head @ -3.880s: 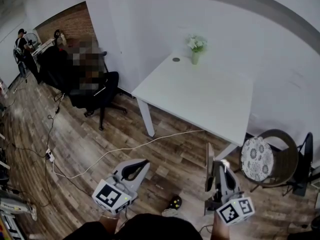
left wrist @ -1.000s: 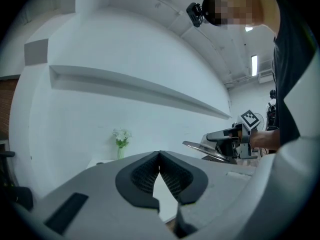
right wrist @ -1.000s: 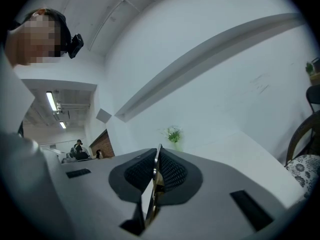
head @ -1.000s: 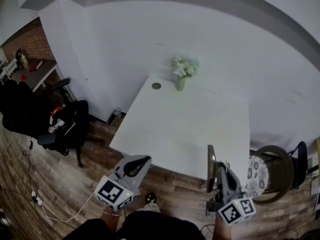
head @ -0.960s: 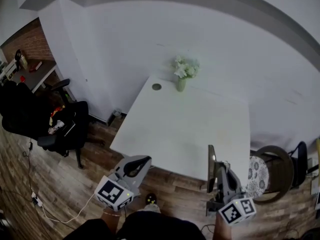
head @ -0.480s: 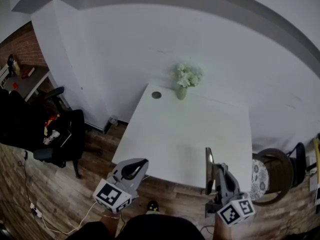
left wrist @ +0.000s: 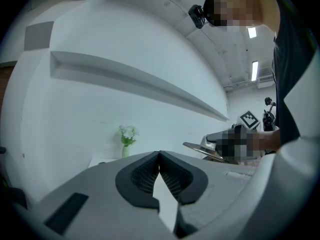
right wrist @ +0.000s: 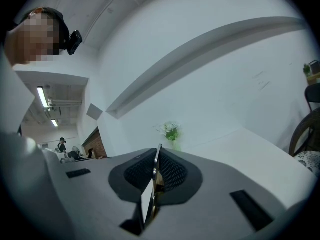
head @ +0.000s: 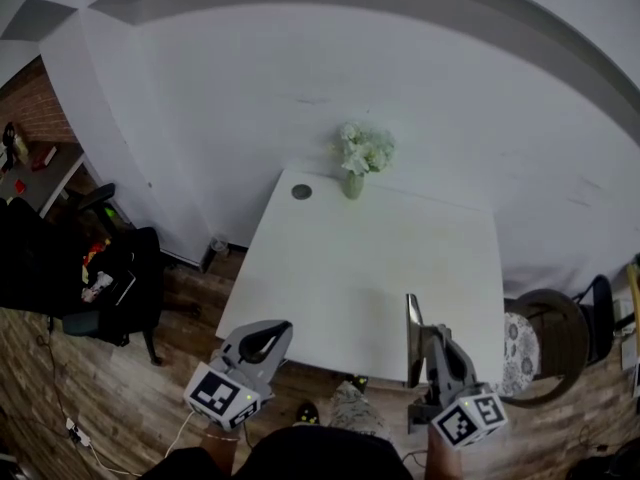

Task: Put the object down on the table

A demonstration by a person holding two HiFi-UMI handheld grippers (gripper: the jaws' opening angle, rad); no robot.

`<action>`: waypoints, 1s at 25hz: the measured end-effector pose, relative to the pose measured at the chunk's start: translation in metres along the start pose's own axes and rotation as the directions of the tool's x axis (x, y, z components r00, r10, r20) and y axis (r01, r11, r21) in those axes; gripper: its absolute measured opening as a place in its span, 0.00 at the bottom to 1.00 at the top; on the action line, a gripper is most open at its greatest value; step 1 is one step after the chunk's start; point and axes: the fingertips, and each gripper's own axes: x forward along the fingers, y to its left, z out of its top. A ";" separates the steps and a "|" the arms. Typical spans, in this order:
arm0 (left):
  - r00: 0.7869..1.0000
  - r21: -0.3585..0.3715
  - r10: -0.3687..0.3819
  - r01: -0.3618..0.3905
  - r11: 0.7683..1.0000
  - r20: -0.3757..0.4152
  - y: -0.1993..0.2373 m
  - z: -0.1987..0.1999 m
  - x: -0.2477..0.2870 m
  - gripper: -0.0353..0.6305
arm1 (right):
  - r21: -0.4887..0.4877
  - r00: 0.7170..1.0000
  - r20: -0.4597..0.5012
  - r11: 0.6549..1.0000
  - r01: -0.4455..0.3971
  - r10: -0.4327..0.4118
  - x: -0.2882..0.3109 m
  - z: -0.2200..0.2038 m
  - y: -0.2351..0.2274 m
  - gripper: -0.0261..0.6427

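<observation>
A thin shiny metal plate (head: 410,340) stands on edge between the jaws of my right gripper (head: 418,334), which is shut on it. In the right gripper view the plate (right wrist: 151,196) shows as a narrow edge pinched between the black pads. From the left gripper view the same plate (left wrist: 201,150) hangs off to the right. My left gripper (head: 279,330) is shut with nothing in it, its pads (left wrist: 172,176) meeting at the tips. Both grippers hover at the near edge of the white table (head: 330,298).
A vase of white flowers (head: 354,161) and a small round disc (head: 301,192) sit at the table's far edge by the wall. A round wicker chair (head: 556,336) stands to the right, a black office chair (head: 70,273) to the left. The floor is wood.
The view has closed in on the table, which now lies right in front of both grippers. The right gripper keeps its hold on the plate; the left stays shut.
</observation>
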 end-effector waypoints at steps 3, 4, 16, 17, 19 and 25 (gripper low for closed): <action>1.000 0.005 0.028 -0.028 1.000 0.004 0.007 0.003 0.008 0.05 | 0.010 1.000 -0.007 1.000 -0.019 0.019 0.017 0.003 -0.010 0.06; 0.999 0.003 0.039 -0.039 0.999 0.000 0.010 0.004 0.012 0.05 | 0.010 1.000 -0.010 1.000 -0.026 0.026 0.024 0.004 -0.014 0.06; 0.992 -0.006 0.119 -0.119 0.993 -0.035 0.032 0.005 0.060 0.05 | 0.037 0.993 -0.098 0.997 -0.067 0.070 0.087 -0.002 -0.062 0.06; 0.991 -0.009 0.124 -0.124 0.992 -0.042 0.034 0.003 0.064 0.05 | 0.038 0.992 -0.110 0.997 -0.066 0.069 0.091 -0.005 -0.065 0.06; 0.990 -0.004 0.131 -0.131 0.991 -0.047 0.038 -0.001 0.070 0.05 | 0.041 0.989 -0.128 0.997 -0.065 0.069 0.099 -0.008 -0.073 0.06; 0.989 -0.005 0.133 -0.133 0.991 -0.071 0.042 -0.009 0.089 0.05 | 0.048 0.984 -0.165 0.997 -0.060 0.067 0.114 -0.019 -0.091 0.06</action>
